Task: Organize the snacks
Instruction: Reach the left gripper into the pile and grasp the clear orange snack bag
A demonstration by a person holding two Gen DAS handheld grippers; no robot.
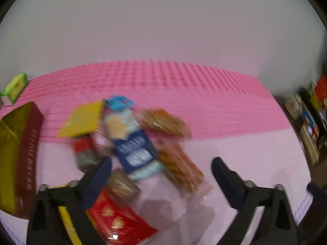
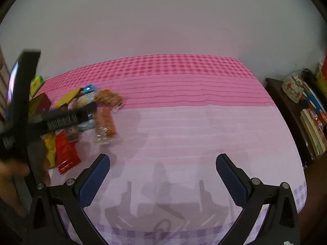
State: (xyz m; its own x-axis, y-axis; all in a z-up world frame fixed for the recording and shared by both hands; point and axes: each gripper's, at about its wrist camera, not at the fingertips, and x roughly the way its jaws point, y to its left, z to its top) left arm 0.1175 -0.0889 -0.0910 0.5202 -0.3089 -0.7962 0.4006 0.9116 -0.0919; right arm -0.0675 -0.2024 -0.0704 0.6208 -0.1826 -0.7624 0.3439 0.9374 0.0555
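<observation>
A pile of snack packets lies on a pink cloth. In the left wrist view it holds a blue biscuit pack (image 1: 132, 140), a yellow packet (image 1: 82, 119), two clear packs of orange-brown snacks (image 1: 179, 165), a red foil packet (image 1: 120, 220) and a small brown pack (image 1: 122, 183). My left gripper (image 1: 161, 169) is open and empty, just above the pile's near side. My right gripper (image 2: 163, 167) is open and empty over bare cloth, to the right of the pile (image 2: 104, 114). The left gripper's body (image 2: 51, 120) hides part of the pile in the right wrist view.
A dark red and gold box (image 1: 22, 159) lies left of the pile, with a green packet (image 1: 16, 85) beyond it. A dark side shelf (image 2: 290, 110) with books and a patterned pot stands off the right edge. A plain wall rises behind the bed.
</observation>
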